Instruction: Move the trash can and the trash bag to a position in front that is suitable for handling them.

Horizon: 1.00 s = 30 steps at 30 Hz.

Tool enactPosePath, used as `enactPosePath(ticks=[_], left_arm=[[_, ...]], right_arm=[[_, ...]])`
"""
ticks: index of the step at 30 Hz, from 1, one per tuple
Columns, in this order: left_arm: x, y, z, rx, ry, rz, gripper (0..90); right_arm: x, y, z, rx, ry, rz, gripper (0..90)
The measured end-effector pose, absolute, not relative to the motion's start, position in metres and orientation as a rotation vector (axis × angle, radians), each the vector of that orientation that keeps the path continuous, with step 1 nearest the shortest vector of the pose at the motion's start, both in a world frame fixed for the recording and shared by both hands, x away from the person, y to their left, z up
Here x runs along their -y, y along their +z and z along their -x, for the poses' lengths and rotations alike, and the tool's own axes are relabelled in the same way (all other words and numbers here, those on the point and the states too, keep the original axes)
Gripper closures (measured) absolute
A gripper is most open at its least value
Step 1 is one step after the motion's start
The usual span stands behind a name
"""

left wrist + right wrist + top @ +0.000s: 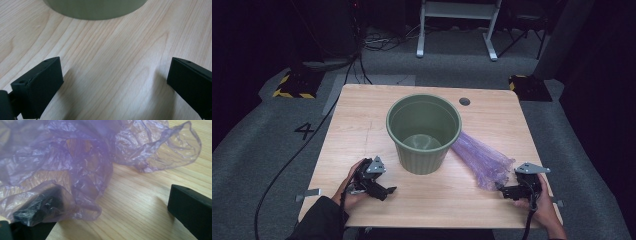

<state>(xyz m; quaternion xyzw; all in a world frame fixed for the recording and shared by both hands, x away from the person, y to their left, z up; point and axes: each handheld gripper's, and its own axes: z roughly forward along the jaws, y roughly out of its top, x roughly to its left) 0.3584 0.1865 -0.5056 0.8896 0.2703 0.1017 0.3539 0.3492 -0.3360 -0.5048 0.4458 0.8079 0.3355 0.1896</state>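
Purple bag (75,157) draping right tongs (117,210), green pot (424,132) empty

One green bin (423,132) stands on the single wooden table (362,130). One purple plastic bag (482,159) lies beside it. Two handheld grippers are on the tabletop: the left gripper (387,191) and the right gripper (503,190).

green bin (423,131), purple bag (482,159), black claws
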Motion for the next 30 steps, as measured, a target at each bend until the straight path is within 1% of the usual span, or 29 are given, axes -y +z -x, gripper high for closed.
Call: enactPosePath(ticks=[2, 3, 4, 6, 7, 8, 9, 10, 11, 12, 13, 14, 15, 19, 30], left_arm=[[-0.188, -0.505, -0.358, -0.693, 0.262, -2.302, 0.0], [-0.188, -0.506, -0.358, -0.689, 0.261, -2.302, 0.0], [-0.189, -0.505, -0.358, -0.679, 0.262, -2.306, 0.0], [-0.189, -0.505, -0.358, -0.674, 0.261, -2.307, 0.1], [-0.189, -0.506, -0.359, -0.667, 0.257, -2.308, 0.1], [-0.189, -0.506, -0.359, -0.662, 0.253, -2.31, 0.1], [-0.19, -0.506, -0.359, -0.653, 0.246, -2.312, 0.0], [-0.19, -0.506, -0.359, -0.653, 0.246, -2.312, 0.0], [-0.191, -0.506, -0.359, -0.646, 0.24, -2.312, 0.0], [-0.191, -0.506, -0.359, -0.646, 0.24, -2.311, 0.0], [-0.191, -0.506, -0.359, -0.653, 0.243, -2.31, 0.0], [-0.191, -0.506, -0.359, -0.661, 0.25, -2.31, 0.0], [-0.191, -0.506, -0.359, -0.661, 0.25, -2.31, 0.0], [-0.191, -0.506, -0.359, -0.686, 0.258, -2.3, 0.0], [-0.191, -0.506, -0.359, -0.686, 0.26, -2.301, 0.0]], right_arm=[[0.339, -0.504, -0.348, -2.262, 0.929, -1.26, 1.5], [0.341, -0.504, -0.347, -2.256, 0.927, -1.264, 3.7], [0.344, -0.503, -0.346, -2.254, 0.93, -1.261, 8.0], [0.348, -0.5, -0.344, -2.253, 0.948, -1.221, 21.1], [0.349, -0.499, -0.343, -2.243, 0.951, -1.219, 18.1], [0.35, -0.499, -0.343, -2.235, 0.95, -1.232, 12.9], [0.351, -0.498, -0.343, -2.235, 0.959, -1.237, 14.8], [0.351, -0.498, -0.343, -2.235, 0.959, -1.237, 14.8], [0.351, -0.497, -0.342, -2.233, 0.968, -1.229, 17.3], [0.351, -0.496, -0.342, -2.229, 0.97, -1.222, 14.4], [0.35, -0.495, -0.341, -2.231, 0.982, -1.21, 16.6], [0.349, -0.493, -0.341, -2.235, 0.987, -1.197, 16.9], [0.348, -0.492, -0.34, -2.245, 0.984, -1.184, 15.3], [0.345, -0.488, -0.336, -2.253, 0.985, -1.152, 15.9], [0.34, -0.476, -0.327, -2.26, 1.007, -1.074, 15.8]])
